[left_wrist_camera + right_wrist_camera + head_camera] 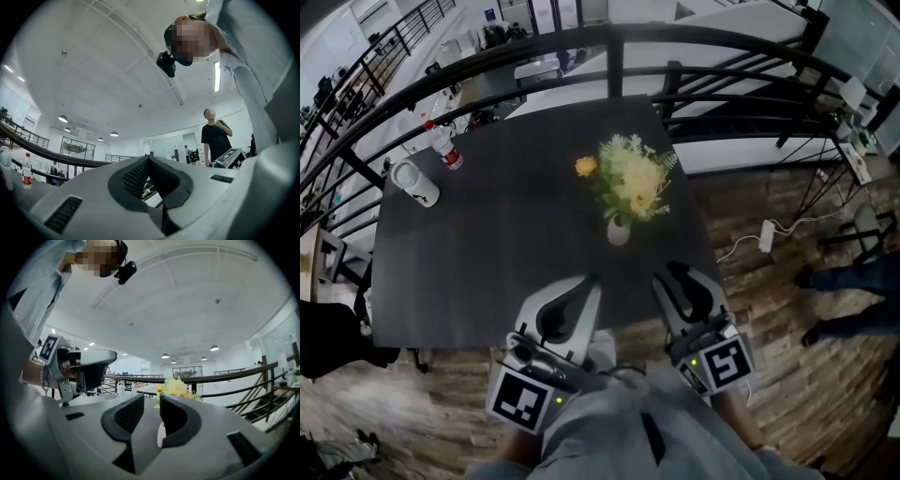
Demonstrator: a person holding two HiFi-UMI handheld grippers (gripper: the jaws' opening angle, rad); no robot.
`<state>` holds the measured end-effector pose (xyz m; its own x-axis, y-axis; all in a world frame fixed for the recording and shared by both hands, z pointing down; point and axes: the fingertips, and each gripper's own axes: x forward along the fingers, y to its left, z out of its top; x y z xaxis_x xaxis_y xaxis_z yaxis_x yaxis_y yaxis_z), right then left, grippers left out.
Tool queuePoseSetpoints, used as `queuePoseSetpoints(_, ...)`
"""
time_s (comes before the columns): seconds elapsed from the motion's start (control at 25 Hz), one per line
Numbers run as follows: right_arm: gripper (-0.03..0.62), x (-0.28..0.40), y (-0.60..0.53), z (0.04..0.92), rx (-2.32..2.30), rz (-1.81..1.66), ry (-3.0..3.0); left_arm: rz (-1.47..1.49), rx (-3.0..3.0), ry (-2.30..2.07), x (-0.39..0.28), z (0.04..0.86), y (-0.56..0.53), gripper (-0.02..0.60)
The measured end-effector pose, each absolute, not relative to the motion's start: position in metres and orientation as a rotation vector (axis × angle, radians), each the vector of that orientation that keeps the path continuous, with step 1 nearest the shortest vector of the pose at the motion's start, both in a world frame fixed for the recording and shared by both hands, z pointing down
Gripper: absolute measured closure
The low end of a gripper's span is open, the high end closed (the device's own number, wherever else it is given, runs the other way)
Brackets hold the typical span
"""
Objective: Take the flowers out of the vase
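Right gripper (151,401) has its jaws a little apart, with a narrow gap between the dark pads, and they grip nothing. Through that gap its own view shows a sliver of the white vase (161,434) farther off, untouched. Left gripper (149,159) has its pads meeting at the tips, also with nothing between them. Both grippers hover over the near edge of the dark table (487,262), on the person's side of the vase. The right one is just short of it and slightly to its right, the left one a bit farther off to its left. Neither is in contact with the vase. The flowers (633,178) sit in the vase, which stands right of the table's middle. The bunch stands upright, its long axis running from the vase's neck up to the pale yellow and green heads. One orange bloom (586,166) sticks out to the vase's left. Well away from the vase, at the table's far left corner, stand a clear bottle (445,147) with a red cap and a white cup (414,183). Beyond the vase, a dark railing (619,37) curves behind the table's far edge.
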<state>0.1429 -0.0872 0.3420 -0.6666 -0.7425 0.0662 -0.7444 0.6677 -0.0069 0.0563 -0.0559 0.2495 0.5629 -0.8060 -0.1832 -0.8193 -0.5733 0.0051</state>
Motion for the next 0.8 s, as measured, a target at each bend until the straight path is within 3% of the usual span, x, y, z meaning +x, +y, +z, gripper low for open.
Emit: queuePoseSetpoints(0.8, 0.293, 0.118, -0.176, 0.414, 1.237, 0.358, -2.702, 0.235, -2.726, 1.458, 0.017, 0.261, -0.133, 0.583)
